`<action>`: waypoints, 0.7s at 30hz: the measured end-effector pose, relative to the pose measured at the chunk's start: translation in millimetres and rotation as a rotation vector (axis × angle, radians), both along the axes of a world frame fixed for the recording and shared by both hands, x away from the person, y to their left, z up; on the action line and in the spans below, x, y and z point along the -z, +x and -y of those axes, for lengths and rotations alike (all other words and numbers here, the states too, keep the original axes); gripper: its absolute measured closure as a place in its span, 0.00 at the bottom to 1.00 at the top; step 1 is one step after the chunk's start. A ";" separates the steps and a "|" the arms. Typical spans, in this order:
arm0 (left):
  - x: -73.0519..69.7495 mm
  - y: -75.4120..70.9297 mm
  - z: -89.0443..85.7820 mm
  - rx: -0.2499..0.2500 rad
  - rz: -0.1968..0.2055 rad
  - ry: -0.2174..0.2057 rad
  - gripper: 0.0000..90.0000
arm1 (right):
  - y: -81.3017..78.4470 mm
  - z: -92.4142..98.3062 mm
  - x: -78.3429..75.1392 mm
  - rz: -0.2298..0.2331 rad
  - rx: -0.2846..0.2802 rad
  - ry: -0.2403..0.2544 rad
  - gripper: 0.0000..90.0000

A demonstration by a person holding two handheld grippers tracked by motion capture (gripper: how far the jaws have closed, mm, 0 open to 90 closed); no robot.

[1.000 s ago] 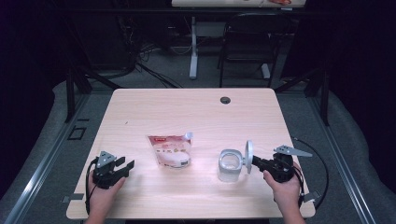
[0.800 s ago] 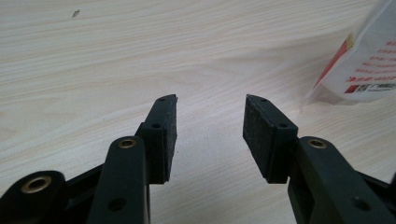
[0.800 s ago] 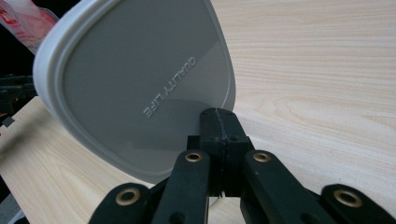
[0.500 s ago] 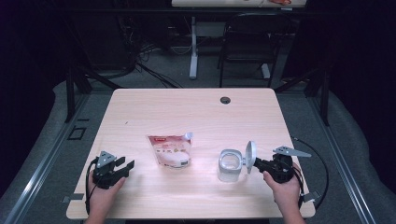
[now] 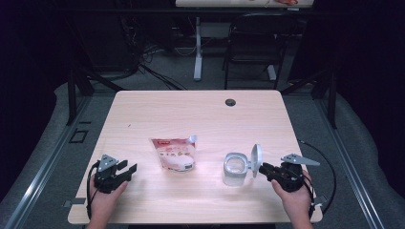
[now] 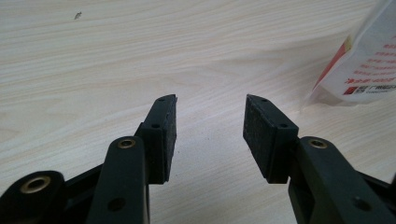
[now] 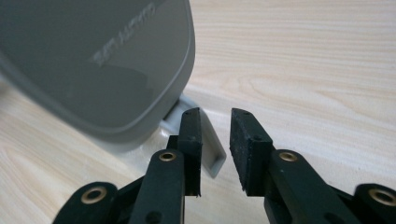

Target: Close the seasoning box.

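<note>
Looking at the clear plastic container (image 5: pixel 235 169) sitting on the wooden table (image 5: pixel 200 114) near our right side, we'd guess it's light, rigid and a bit slick, so it'd probably skate if nudged sideways. Its grey flip lid (image 5: pixel 256 157) stands up on edge, hinged at the side facing our right gripper (image 5: pixel 263 168), and in the right gripper view that lid (image 7: pixel 100 65) looms big with a small tab (image 7: pixel 212 151) sticking out just by the jaws. Those jaws have just been opening and now stand parted with nothing pinched between the pads, so the lid is let go, apparently left swung open. If we had to grab again, the tab or the lid's rim looks like the safest bite; the smooth wall of the tub seems too wide and slippery. Further left lies the white and red spouted pouch (image 5: pixel 175 152), soft and floppy by the look of it, best taken near the spout (image 5: pixel 192 139) or the stiff top seam. Our left gripper (image 5: pixel 129 170) rests on the table near the front edge, jaws spread wide and empty, with the pouch's corner (image 6: pixel 362 60) off to one side.
</note>
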State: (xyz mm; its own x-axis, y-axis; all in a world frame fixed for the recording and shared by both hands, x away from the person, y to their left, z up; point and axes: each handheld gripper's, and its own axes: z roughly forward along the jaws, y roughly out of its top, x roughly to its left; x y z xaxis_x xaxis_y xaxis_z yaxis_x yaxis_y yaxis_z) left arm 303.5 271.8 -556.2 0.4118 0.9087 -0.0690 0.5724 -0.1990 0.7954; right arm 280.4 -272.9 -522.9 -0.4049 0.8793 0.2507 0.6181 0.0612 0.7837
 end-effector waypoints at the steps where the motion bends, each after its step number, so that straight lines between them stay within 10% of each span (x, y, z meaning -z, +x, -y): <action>1: 0.0 0.0 0.0 0.001 0.001 0.000 0.61 | -1.3 0.0 0.4 -0.002 -0.006 -0.005 0.82; 21: 0.9 0.4 0.0 -0.002 -0.001 -0.007 0.61 | -11.0 -5.3 5.4 -0.020 -0.043 -0.064 0.78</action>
